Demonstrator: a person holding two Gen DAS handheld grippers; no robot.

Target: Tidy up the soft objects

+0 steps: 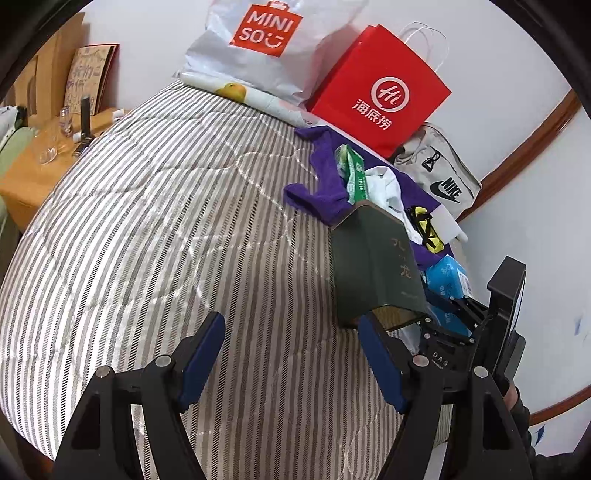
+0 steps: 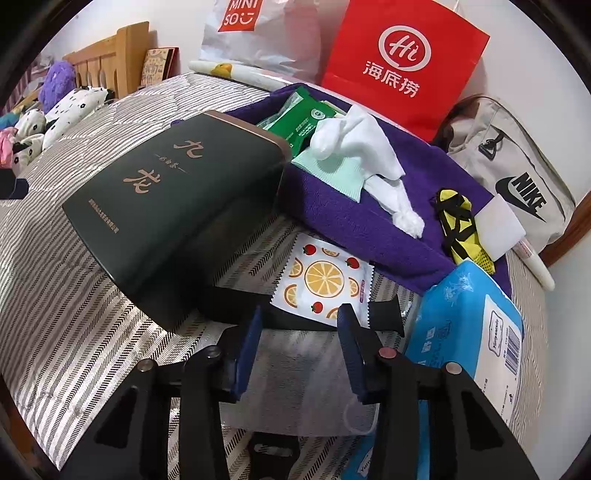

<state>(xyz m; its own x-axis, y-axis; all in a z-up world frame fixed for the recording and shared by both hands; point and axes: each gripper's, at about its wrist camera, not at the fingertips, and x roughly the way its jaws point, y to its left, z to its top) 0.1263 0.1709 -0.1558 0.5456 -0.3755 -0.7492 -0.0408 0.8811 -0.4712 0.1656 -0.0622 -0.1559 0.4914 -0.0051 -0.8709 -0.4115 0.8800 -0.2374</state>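
Observation:
A purple towel (image 2: 343, 206) lies on the striped bed, with a white sock (image 2: 354, 144), a mint cloth (image 2: 332, 173), a green wipes pack (image 2: 299, 122) and a yellow-black mesh item (image 2: 458, 221) on it. A dark green box lid (image 2: 177, 206) stands tilted over its black base (image 2: 236, 306). A fruit-print packet (image 2: 325, 280) lies on that base, just ahead of my open right gripper (image 2: 299, 325). A blue tissue pack (image 2: 469, 321) sits at the right. My left gripper (image 1: 291, 339) is open and empty over the bed; the lid (image 1: 373, 262) and the towel (image 1: 321, 184) are to its right.
A red paper bag (image 2: 402, 62), a white Miniso bag (image 2: 258, 33) and a grey Nike backpack (image 2: 513, 177) stand against the wall. Plush toys (image 2: 55, 110) lie by the wooden headboard. A wooden bedside table (image 1: 48, 162) holds glasses. The striped quilt (image 1: 166, 229) spreads left.

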